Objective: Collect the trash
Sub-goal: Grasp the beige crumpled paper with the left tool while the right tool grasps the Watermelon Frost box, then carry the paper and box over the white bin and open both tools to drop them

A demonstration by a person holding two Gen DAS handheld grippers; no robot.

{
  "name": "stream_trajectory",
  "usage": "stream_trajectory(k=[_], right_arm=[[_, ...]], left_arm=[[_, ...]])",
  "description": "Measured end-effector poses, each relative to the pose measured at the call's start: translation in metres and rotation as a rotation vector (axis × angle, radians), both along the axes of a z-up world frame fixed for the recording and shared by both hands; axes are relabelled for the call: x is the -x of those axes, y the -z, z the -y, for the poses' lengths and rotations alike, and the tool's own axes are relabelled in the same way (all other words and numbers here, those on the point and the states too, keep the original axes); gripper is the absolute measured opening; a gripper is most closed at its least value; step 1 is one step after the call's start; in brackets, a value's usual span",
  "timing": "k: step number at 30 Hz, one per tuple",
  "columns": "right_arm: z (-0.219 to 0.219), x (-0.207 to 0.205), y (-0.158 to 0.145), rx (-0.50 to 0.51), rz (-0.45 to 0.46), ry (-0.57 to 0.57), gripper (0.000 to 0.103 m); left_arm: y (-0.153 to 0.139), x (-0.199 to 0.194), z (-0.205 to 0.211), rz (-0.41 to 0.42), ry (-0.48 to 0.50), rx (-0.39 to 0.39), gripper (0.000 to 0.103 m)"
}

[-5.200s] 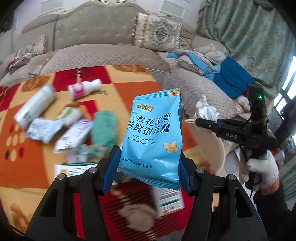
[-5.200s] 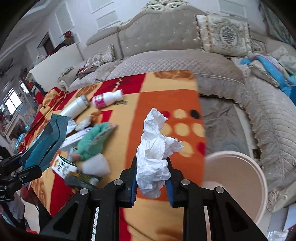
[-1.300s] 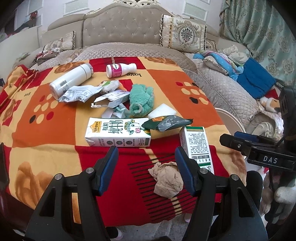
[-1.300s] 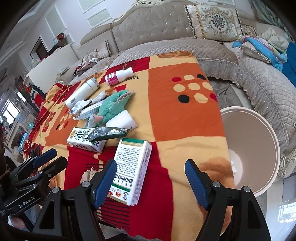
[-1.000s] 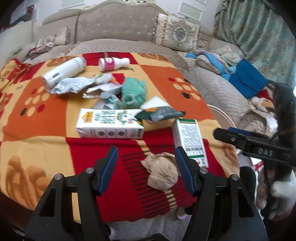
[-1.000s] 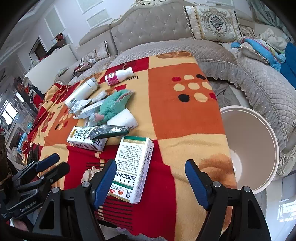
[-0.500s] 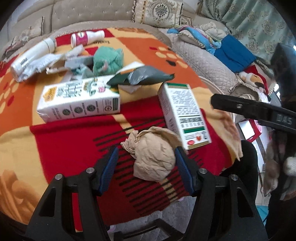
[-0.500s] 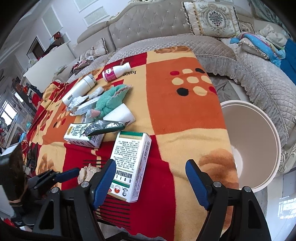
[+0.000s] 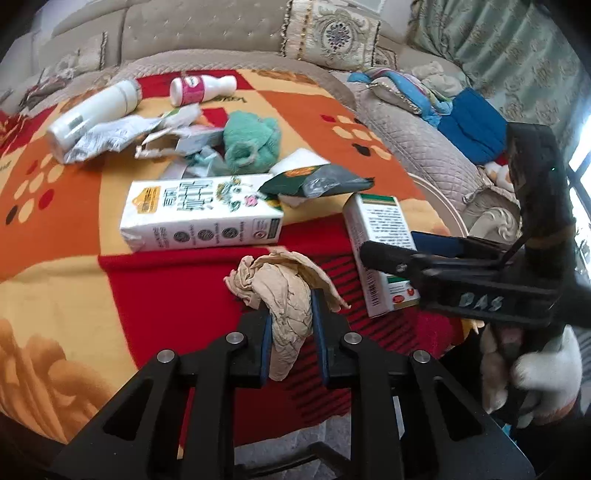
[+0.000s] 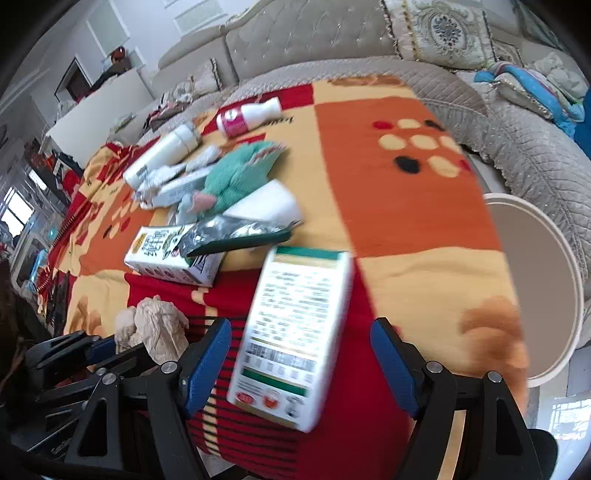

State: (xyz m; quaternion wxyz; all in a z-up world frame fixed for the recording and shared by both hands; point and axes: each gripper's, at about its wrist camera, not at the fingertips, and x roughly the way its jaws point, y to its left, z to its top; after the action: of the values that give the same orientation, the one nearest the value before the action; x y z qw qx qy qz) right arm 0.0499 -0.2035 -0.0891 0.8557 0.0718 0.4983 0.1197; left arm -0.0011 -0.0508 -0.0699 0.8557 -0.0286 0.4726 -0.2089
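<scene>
A living room with a beige sofa [image 10: 306,33] stands behind a table covered by a red, orange and yellow blanket [image 10: 399,206], and much trash lies on this blanket. A round cream bin [image 10: 535,280] stands just beside the right edge of the table; from its inside only the wall is visible, so I cannot tell what is in it.

The left gripper [image 9: 291,325] is clamped on a crumpled brown paper ball [image 9: 284,295] near the front edge of the table. I cannot tell if the ball is already lifted from the blanket. The right gripper [image 10: 301,358] has its jaws wide apart, one on each side of a white and green carton [image 10: 295,332], and the pads are not touching it yet.

Most of the work is left, in my judgement. On the blanket are a long milk carton [image 9: 201,214], a dark foil bag [image 9: 317,182] resting partly on it, a green cloth [image 9: 249,142], a white bottle [image 9: 92,112], a small pink bottle [image 9: 201,88] and torn wrappers [image 9: 110,134]. The next step probably is to close the right gripper on the carton and to carry both pieces to the bin.
</scene>
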Motion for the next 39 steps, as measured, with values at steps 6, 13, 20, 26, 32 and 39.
stream_trajectory(k=[6,13,20,26,32,39], right_arm=[[-0.007,-0.003,0.012,0.059,0.015,-0.015,0.06],[0.017,0.005,-0.005,-0.003,0.04,-0.007,0.06],[0.029,0.01,-0.013,0.036,0.063,0.008,0.059],[0.035,0.006,0.001,0.091,0.014,0.016,0.059],[0.034,-0.002,0.01,0.109,0.005,0.033,0.062],[0.045,0.003,0.002,0.075,0.043,0.049,0.054]], left_arm=[[-0.001,0.0,-0.002,0.001,-0.013,0.004,0.016],[-0.013,-0.001,0.014,0.027,0.014,0.012,0.016],[-0.018,0.001,0.03,0.039,0.043,0.003,0.016],[-0.017,0.0,0.031,0.03,0.041,-0.002,0.016],[-0.019,0.001,0.031,0.029,0.044,-0.002,0.016],[-0.028,0.004,0.035,0.039,0.056,0.014,0.016]])
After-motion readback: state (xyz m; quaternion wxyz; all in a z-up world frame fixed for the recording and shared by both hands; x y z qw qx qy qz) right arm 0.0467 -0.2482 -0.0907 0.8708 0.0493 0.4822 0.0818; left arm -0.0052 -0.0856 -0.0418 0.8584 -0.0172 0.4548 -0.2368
